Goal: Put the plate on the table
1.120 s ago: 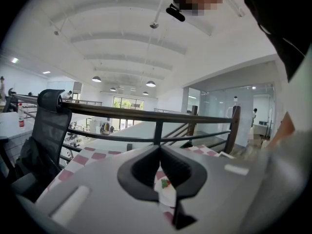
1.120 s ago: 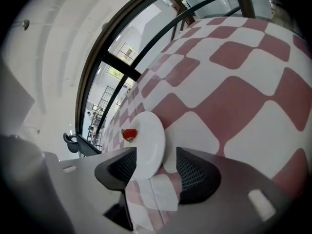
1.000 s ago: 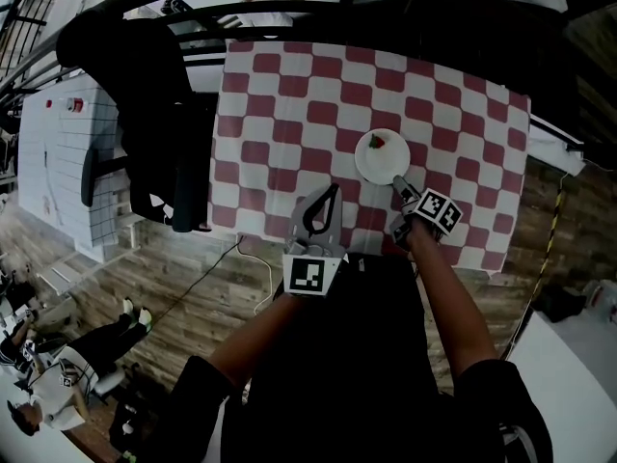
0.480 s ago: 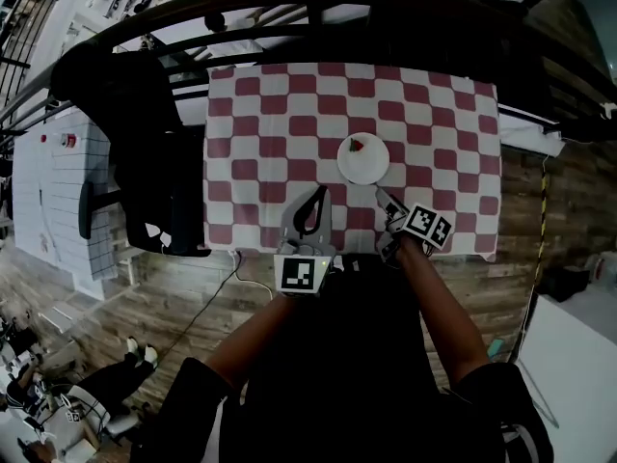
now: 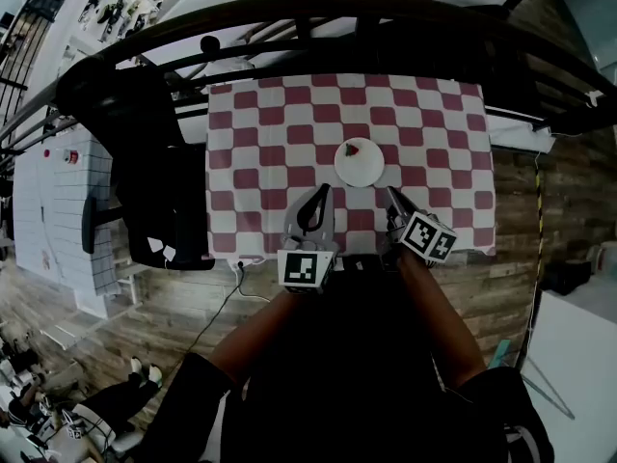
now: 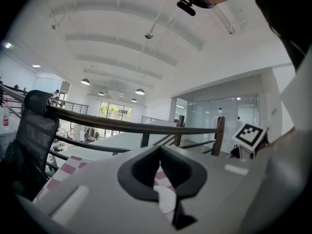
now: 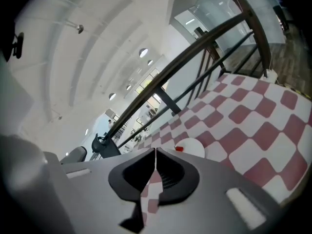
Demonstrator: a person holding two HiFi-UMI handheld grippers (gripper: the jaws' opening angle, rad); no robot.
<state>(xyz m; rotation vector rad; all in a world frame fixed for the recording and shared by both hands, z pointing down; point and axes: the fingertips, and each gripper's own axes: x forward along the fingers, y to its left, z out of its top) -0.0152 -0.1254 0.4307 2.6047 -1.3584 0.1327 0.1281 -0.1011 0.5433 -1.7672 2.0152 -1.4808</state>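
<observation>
now the white plate (image 5: 360, 162) lies flat on the checkered table (image 5: 251, 152), a small red thing (image 5: 352, 149) near its far rim. the right gripper (image 5: 391, 193) hangs just off the plate's near right rim, apart from it. its jaws have just been closing and meet on nothing. the left gripper (image 5: 325, 189), off the plate's near left, is also closed and empty.

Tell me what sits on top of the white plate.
One small red item lies near the plate's far rim; it is too small to identify. The rest of the top is bare. The checkered cloth directly beneath the plate is covered.
</observation>
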